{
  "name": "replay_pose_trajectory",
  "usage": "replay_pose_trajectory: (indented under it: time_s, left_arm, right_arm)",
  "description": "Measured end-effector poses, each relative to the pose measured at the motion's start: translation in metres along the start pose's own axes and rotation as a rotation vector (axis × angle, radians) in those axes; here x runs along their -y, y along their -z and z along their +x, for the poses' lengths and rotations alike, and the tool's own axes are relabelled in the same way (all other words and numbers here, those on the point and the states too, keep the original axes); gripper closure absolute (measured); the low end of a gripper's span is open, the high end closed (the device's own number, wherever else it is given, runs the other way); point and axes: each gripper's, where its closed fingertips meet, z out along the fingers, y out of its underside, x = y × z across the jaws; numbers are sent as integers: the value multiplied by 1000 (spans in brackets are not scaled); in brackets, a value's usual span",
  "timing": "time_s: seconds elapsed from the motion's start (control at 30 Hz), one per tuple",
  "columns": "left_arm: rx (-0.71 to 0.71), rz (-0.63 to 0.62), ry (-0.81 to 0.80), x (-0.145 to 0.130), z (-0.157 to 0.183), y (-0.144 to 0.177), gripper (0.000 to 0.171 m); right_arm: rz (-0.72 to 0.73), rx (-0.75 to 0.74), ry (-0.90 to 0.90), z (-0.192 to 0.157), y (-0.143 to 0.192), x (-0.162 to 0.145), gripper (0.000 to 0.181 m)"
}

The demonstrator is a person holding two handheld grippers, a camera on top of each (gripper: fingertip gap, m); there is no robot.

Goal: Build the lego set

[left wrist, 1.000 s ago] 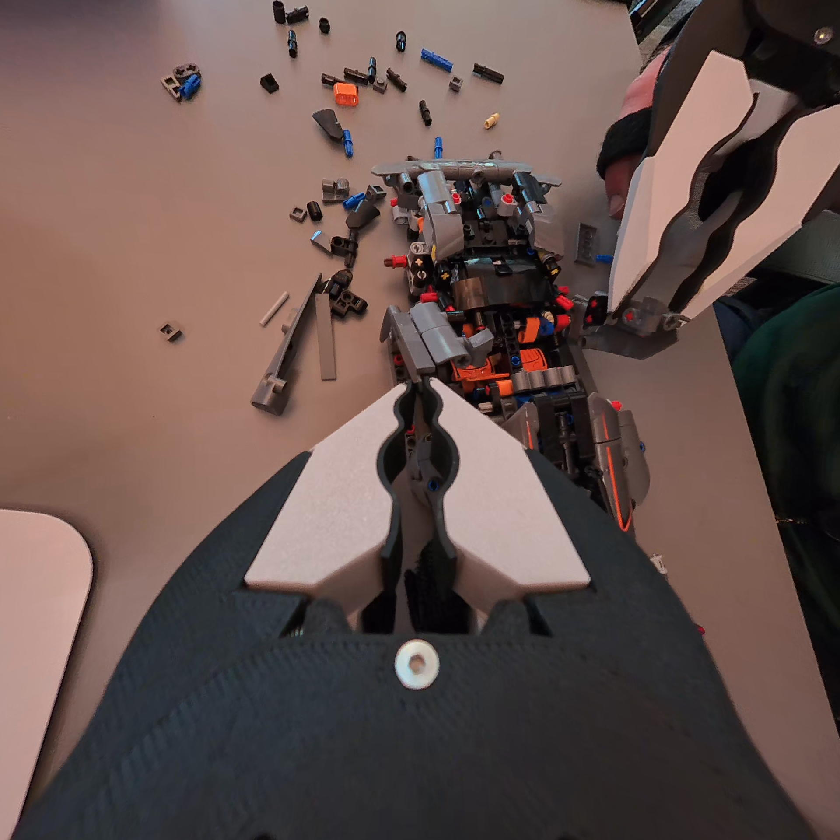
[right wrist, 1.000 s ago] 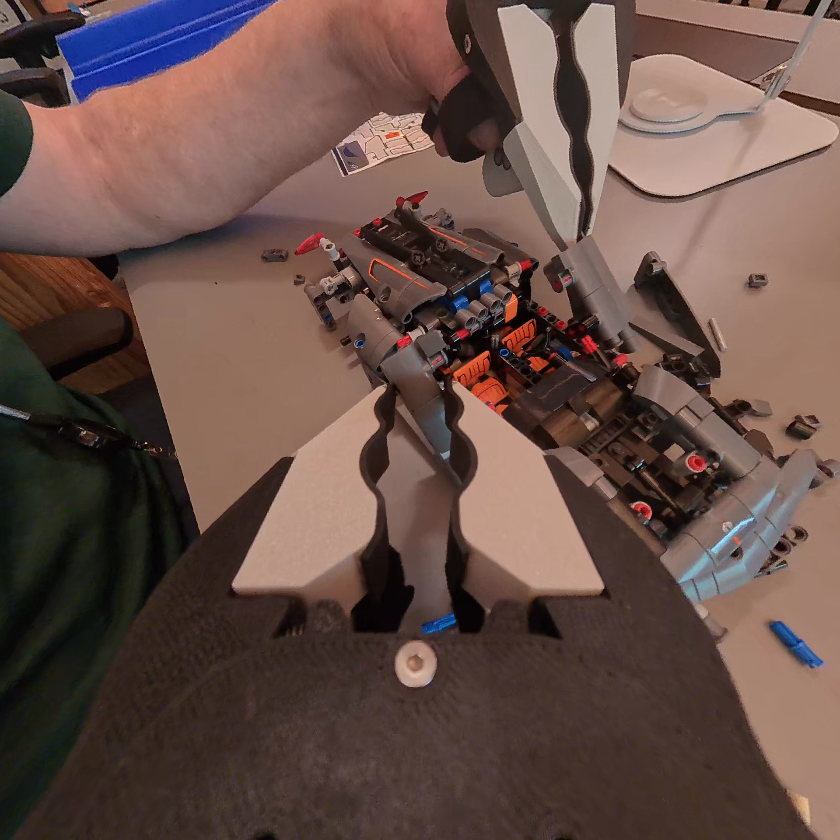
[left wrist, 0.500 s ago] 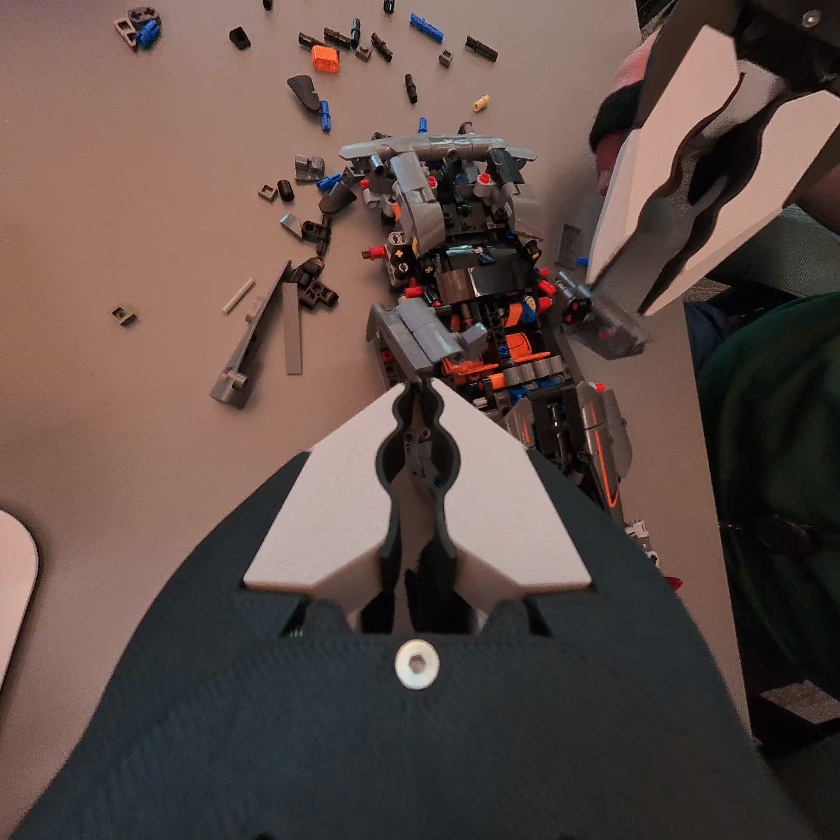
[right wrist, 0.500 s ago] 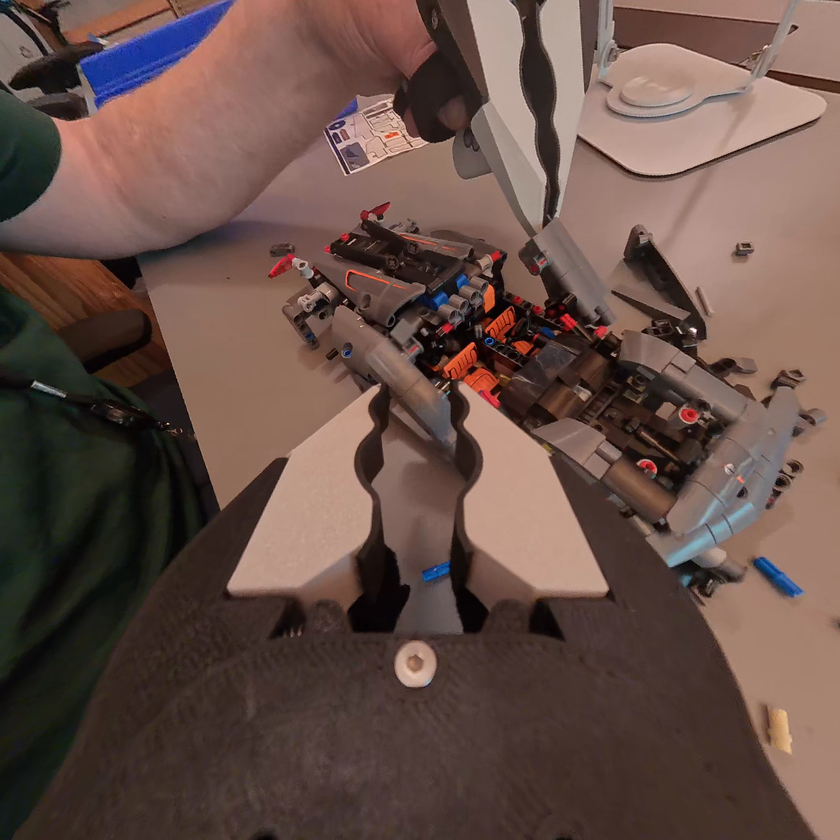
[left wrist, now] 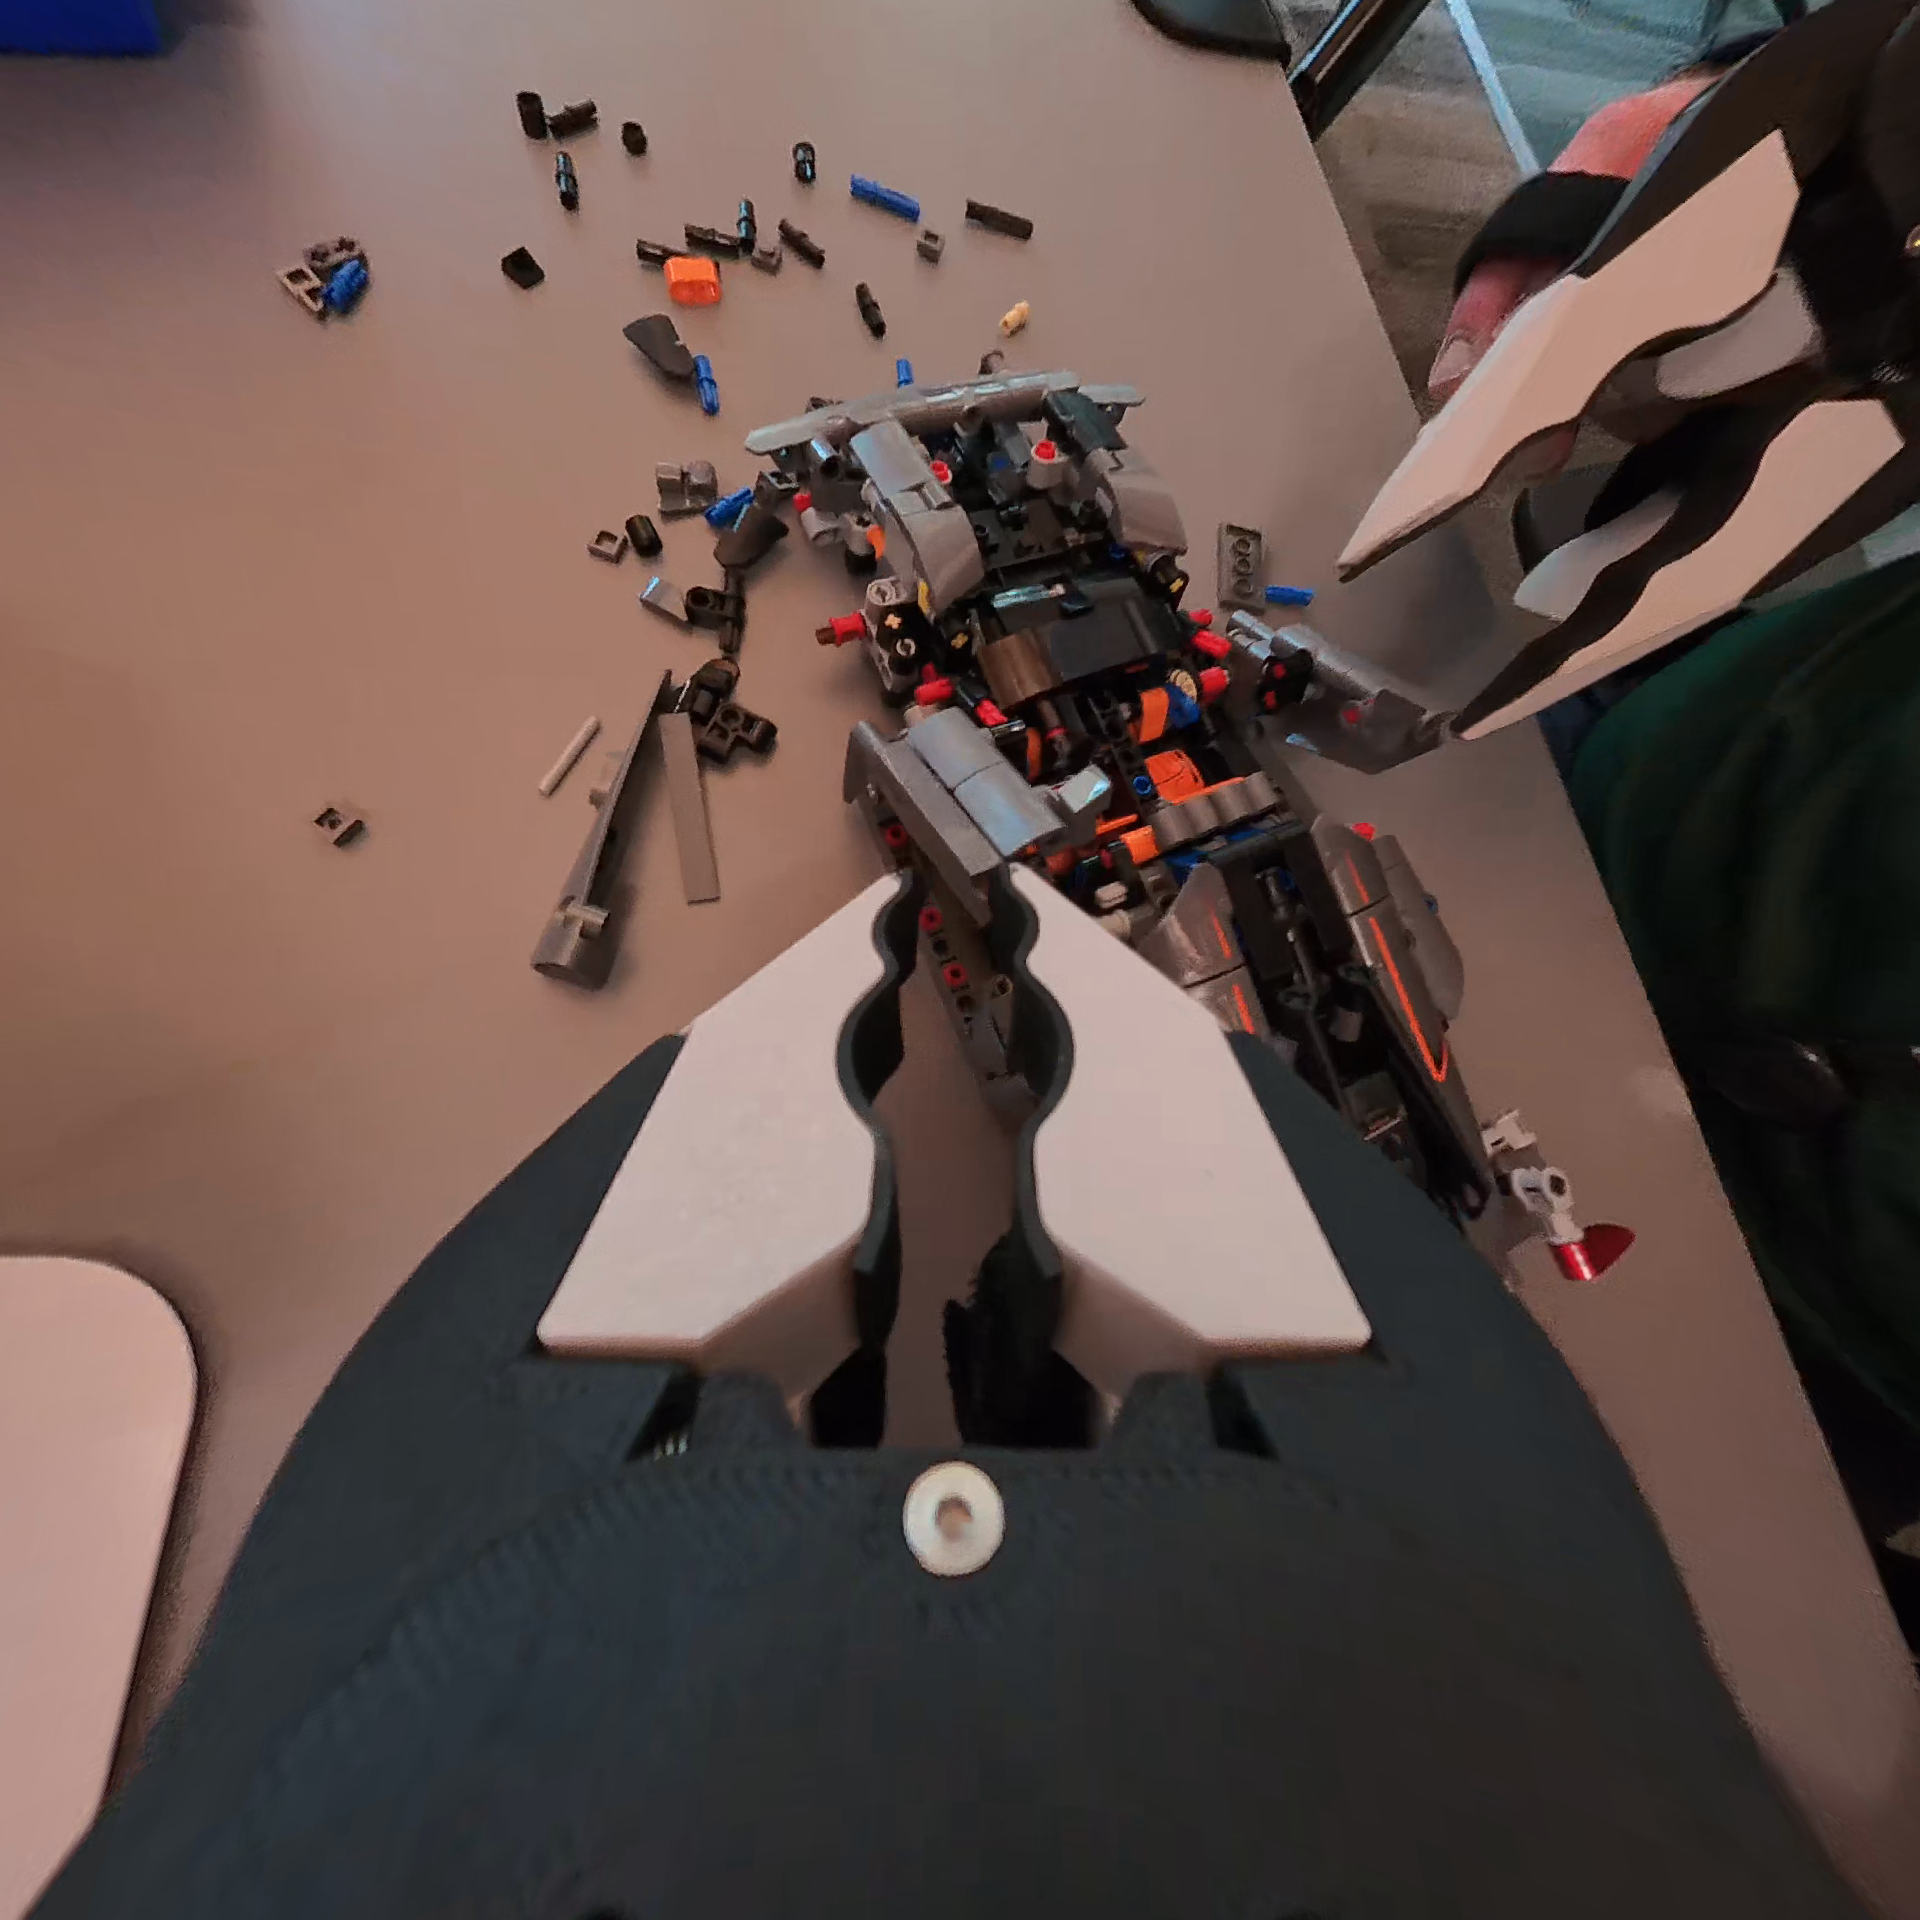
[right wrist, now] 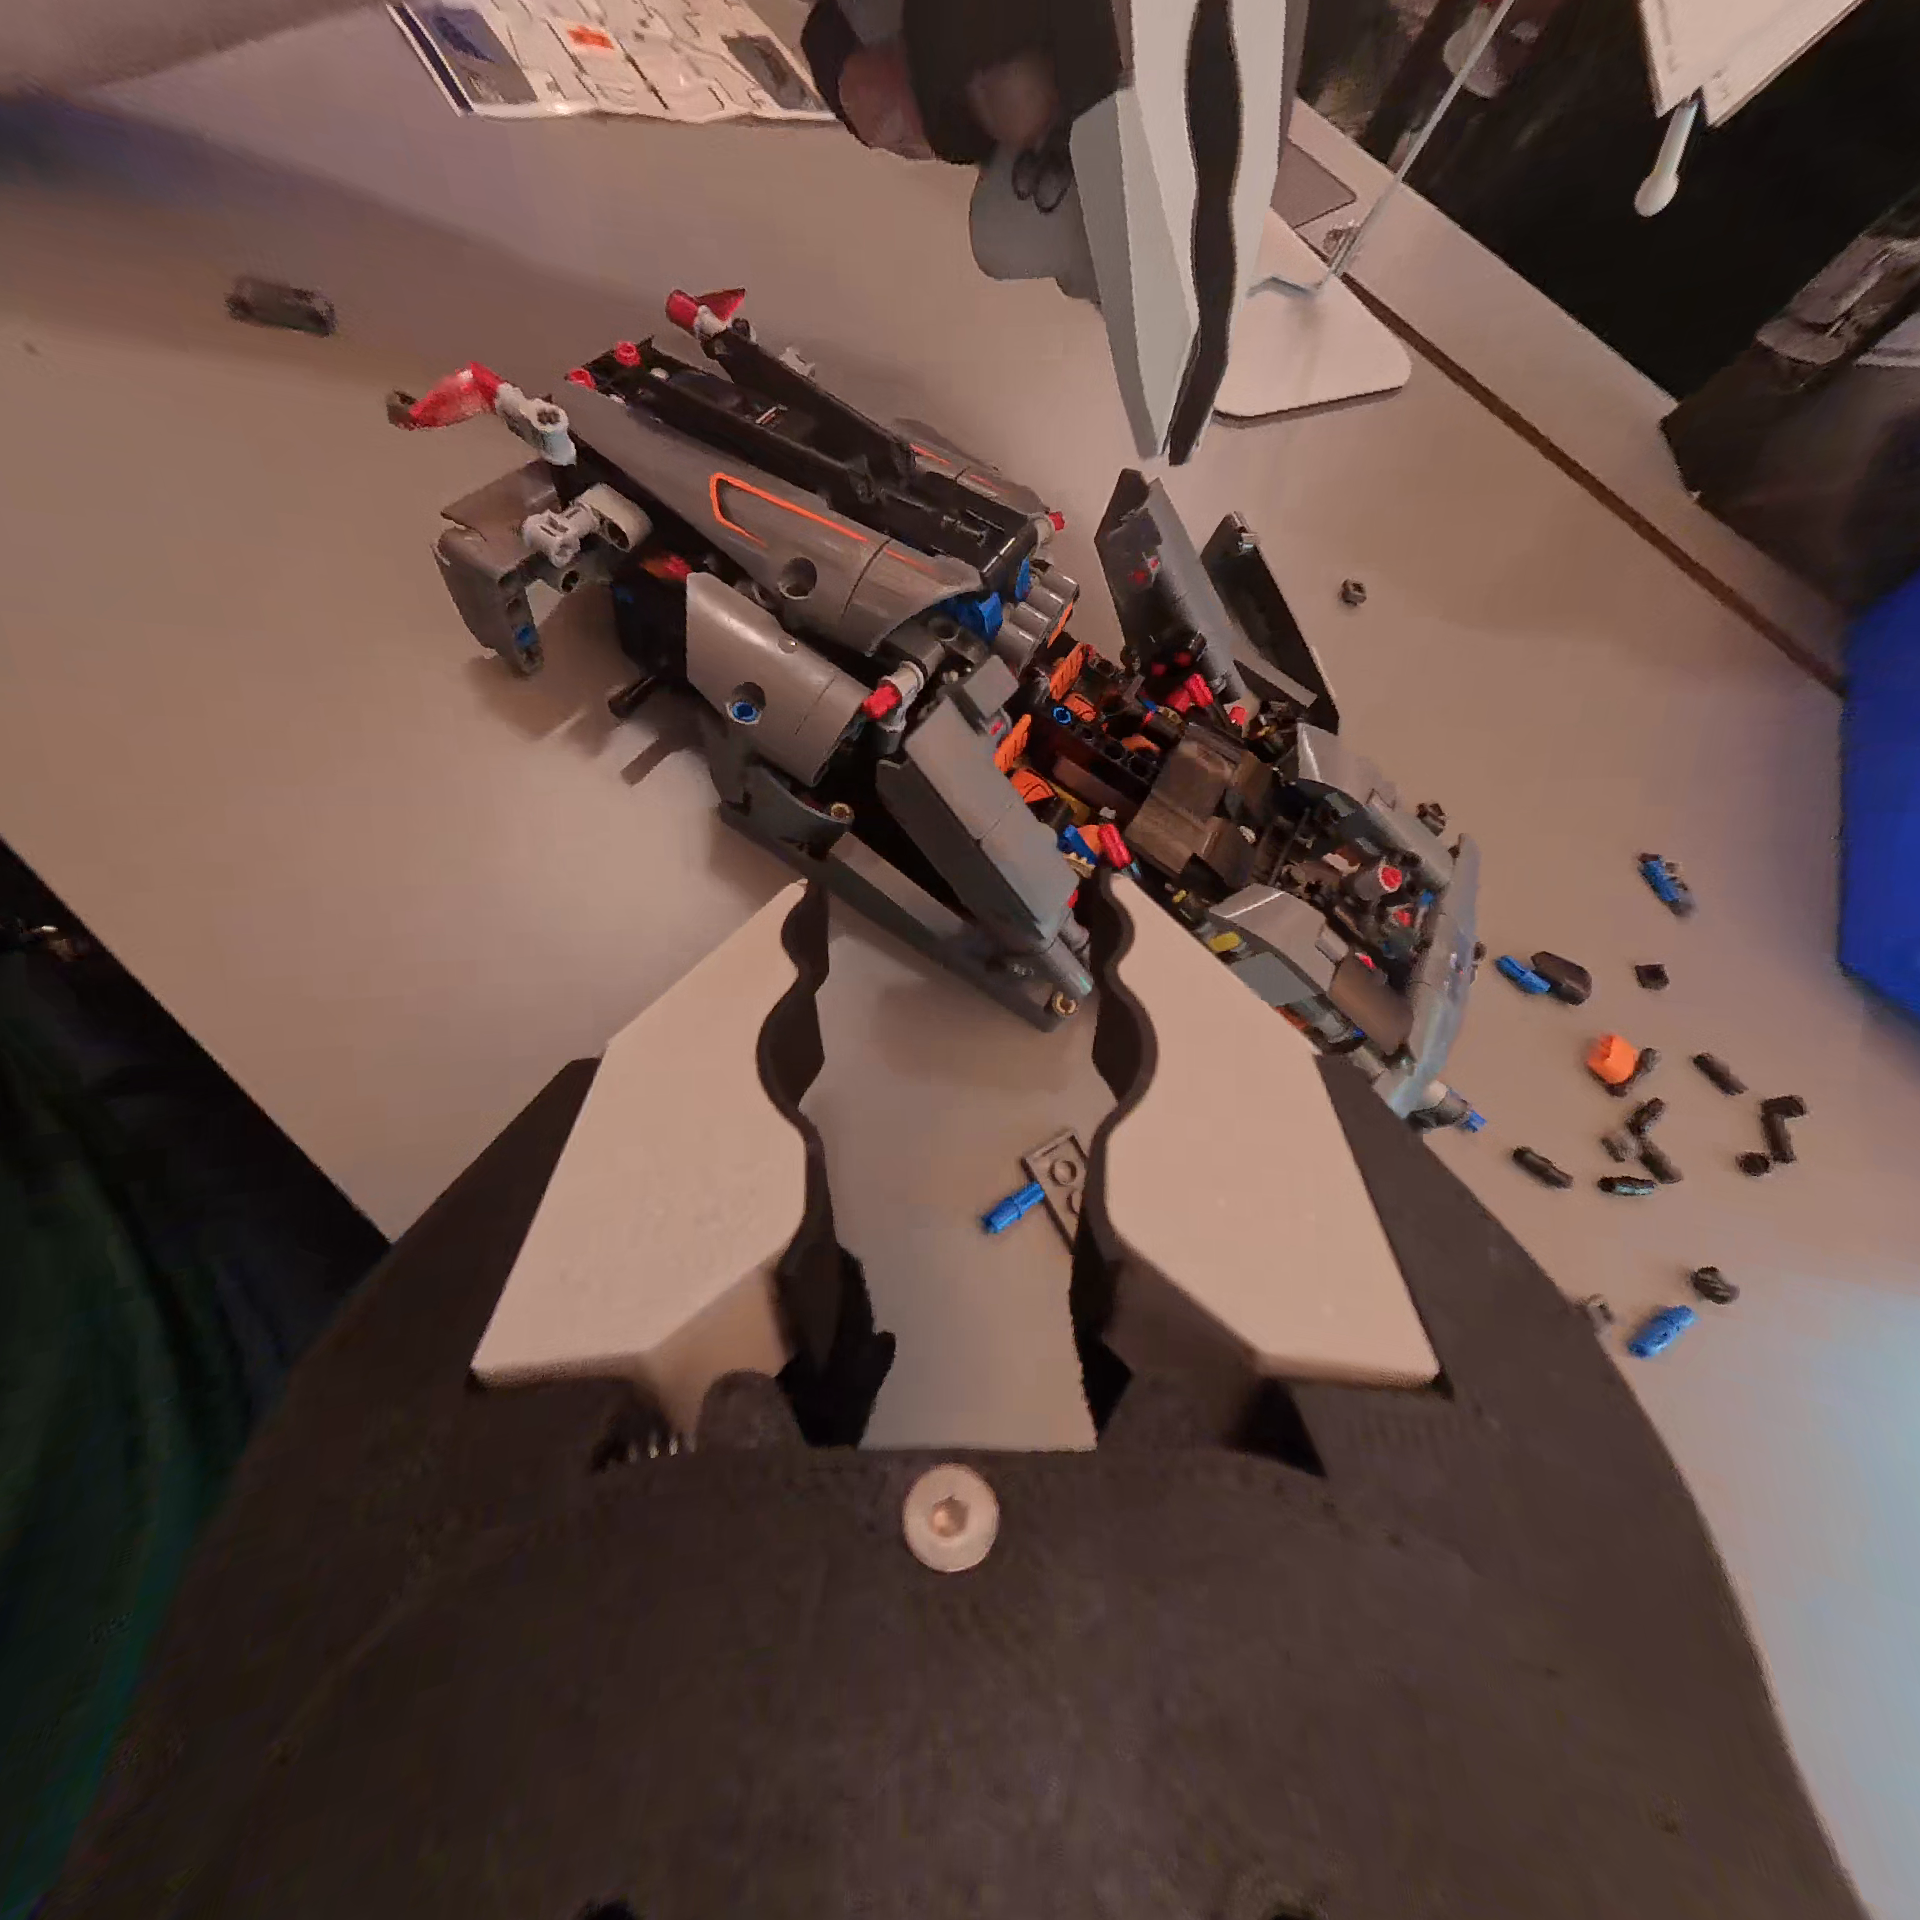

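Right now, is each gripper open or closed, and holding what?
Left gripper: open, holding nothing.
Right gripper: open, holding nothing.

The left gripper [left wrist: 956, 883] points downward, its fingers [left wrist: 769, 1101] parted only narrowly. The right gripper [right wrist: 961, 894] has its fingers [right wrist: 675, 1164] spread wide, nothing held between them, tips angled down.

left gripper [left wrist: 956, 914] spread above the lego car's [left wrist: 1049, 665] side panel.
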Motion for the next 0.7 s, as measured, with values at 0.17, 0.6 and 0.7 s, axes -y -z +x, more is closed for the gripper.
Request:
replay_pose_trajectory:
  time_s: [0.17, 0.6, 0.7]
  left_arm:
    - [-70, -39, -49, -8, 0, -10, 155]
    - [32, -56, -377, -16, -10, -17, 135]
    - [38, -30, -390, -15, -11, -23, 136]
  right_arm:
    - [-8, -74, 128, 1, -8, 7, 138]
    - [-29, -155, 244, 1, -23, 4, 154]
    - [-23, -153, 240, 0, -23, 4, 154]
